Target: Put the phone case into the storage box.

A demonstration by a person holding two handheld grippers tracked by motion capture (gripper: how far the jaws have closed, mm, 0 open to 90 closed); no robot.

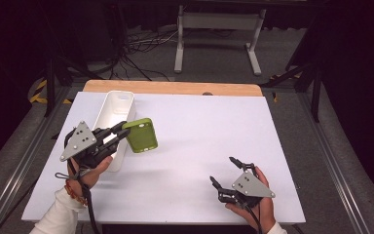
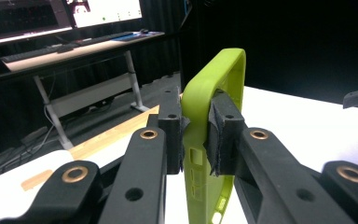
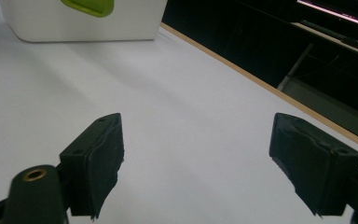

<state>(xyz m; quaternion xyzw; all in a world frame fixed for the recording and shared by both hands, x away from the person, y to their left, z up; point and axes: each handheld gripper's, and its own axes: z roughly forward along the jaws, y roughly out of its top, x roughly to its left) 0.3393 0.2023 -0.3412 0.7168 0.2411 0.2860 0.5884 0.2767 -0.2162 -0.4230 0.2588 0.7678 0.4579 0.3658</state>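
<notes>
A green phone case (image 1: 141, 135) hangs above the white table, just right of the long white bin (image 1: 113, 113). My left gripper (image 1: 121, 130) is shut on the case's edge. In the left gripper view both pads pinch the green phone case (image 2: 200, 126) between them, at my left gripper (image 2: 196, 133). My right gripper (image 1: 222, 170) rests low near the table's front right, held by a hand, jaws wide apart. In the right gripper view my right gripper (image 3: 196, 168) is open over bare white table, with the white bin (image 3: 81, 21) and the green case (image 3: 88, 6) far off.
The white sheet (image 1: 199, 141) covers the table, with a wooden strip (image 1: 173, 87) along its far edge. Beyond it stand a desk frame (image 1: 219, 34) and cables on the floor. Dark rails run along both sides.
</notes>
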